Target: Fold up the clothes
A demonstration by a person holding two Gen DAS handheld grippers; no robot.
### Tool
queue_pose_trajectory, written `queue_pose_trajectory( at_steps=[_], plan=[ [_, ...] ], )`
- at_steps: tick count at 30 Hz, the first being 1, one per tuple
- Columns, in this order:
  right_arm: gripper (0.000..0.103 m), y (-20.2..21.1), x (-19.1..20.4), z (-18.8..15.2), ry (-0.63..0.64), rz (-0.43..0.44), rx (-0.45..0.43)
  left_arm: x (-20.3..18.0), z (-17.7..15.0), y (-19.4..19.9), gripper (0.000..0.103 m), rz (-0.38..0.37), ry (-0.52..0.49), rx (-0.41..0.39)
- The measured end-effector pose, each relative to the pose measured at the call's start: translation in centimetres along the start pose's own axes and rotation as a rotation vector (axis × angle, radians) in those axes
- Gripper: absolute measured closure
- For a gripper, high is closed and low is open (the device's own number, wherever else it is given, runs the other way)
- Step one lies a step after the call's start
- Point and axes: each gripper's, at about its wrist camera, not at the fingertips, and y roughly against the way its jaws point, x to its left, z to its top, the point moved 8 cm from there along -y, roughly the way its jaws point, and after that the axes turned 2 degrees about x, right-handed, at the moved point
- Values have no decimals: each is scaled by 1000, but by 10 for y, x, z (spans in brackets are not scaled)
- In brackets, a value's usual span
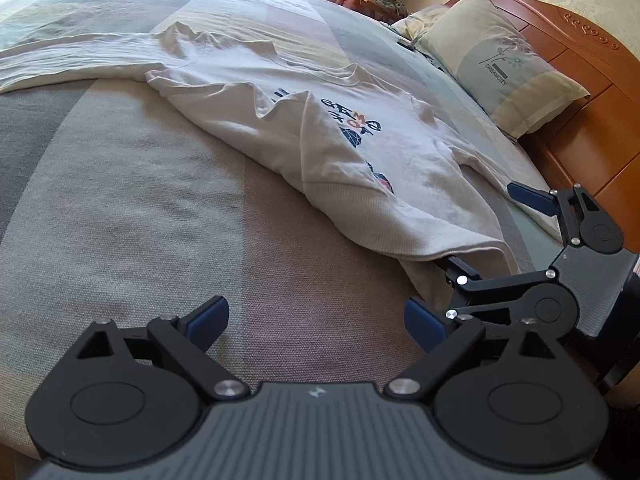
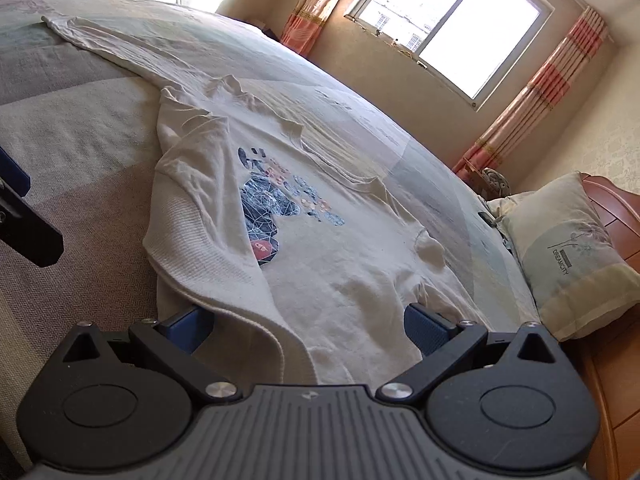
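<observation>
Sweatshirt: we saw a white sweatshirt (image 2: pixel 352 264) lying rumpled on the bed (image 1: pixel 160 208), its printed front facing up and one side folded over, partly covering the print (image 2: pixel 276 204).
Landmark: we placed everything by the sweatshirt.
Hem: the ribbed hem (image 1: pixel 360 204) was the sweatshirt's nearest edge to both tools, bunched and lifted off the cover.
Sleeve: one long sleeve (image 1: pixel 68 68) stretched away from the body, flat on the bedcover, on the side far from the pillow.
Right gripper: we found the right gripper (image 2: pixel 312 328) at the hem, its fingers spread wide; one blue pad (image 2: pixel 188 330) was tucked under the hem's folded edge, the other pad (image 2: pixel 428 328) sat on top of the cloth, and fabric lay in the gap between them, not pinched.
Left gripper: we held the left gripper (image 1: pixel 316 322) beside the sweatshirt's hem, over bare bedcover, with its fingers apart and nothing between them; its pads (image 1: pixel 208 320) were not touching the cloth.
Pillow: a pale pillow (image 1: pixel 504 64) with a small flower print lay beyond the sweatshirt's far side, against a wooden headboard (image 1: pixel 580 92).
Window: past the sweatshirt's collar end we noted a bright window (image 2: pixel 452 20) flanked by striped curtains (image 2: pixel 532 92).
</observation>
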Motion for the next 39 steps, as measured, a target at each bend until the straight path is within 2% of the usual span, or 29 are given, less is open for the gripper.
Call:
queue_pose_trajectory(
  at_steps=[6,12,18,21,23,26,30,35,39],
  plan=[
    [0,-3,13,26,31,23,-70,12,5,7,9,13,15,-21],
    [0,-15,31,36,146,-36,-95,24,8,15,9,25,31,-41],
    [0,22,17,61,40,-31,-219,33,8,21,9,13,59,-59],
    [0,43,11,71,-26,49,-251,34,7,23,8,-23,81,-66],
    [0,49,12,68,-76,158,-223,34,7,24,8,-65,106,-75],
    [0,51,13,50,-120,270,-162,32,9,23,8,-89,108,-87],
    [0,53,6,13,-173,314,-76,24,23,15,8,-164,95,-109],
    [0,59,-5,-28,-299,378,-1,13,56,-18,8,-297,87,-134],
    [0,61,-10,-43,-425,413,29,16,73,-59,8,-362,136,-76]
  ],
)
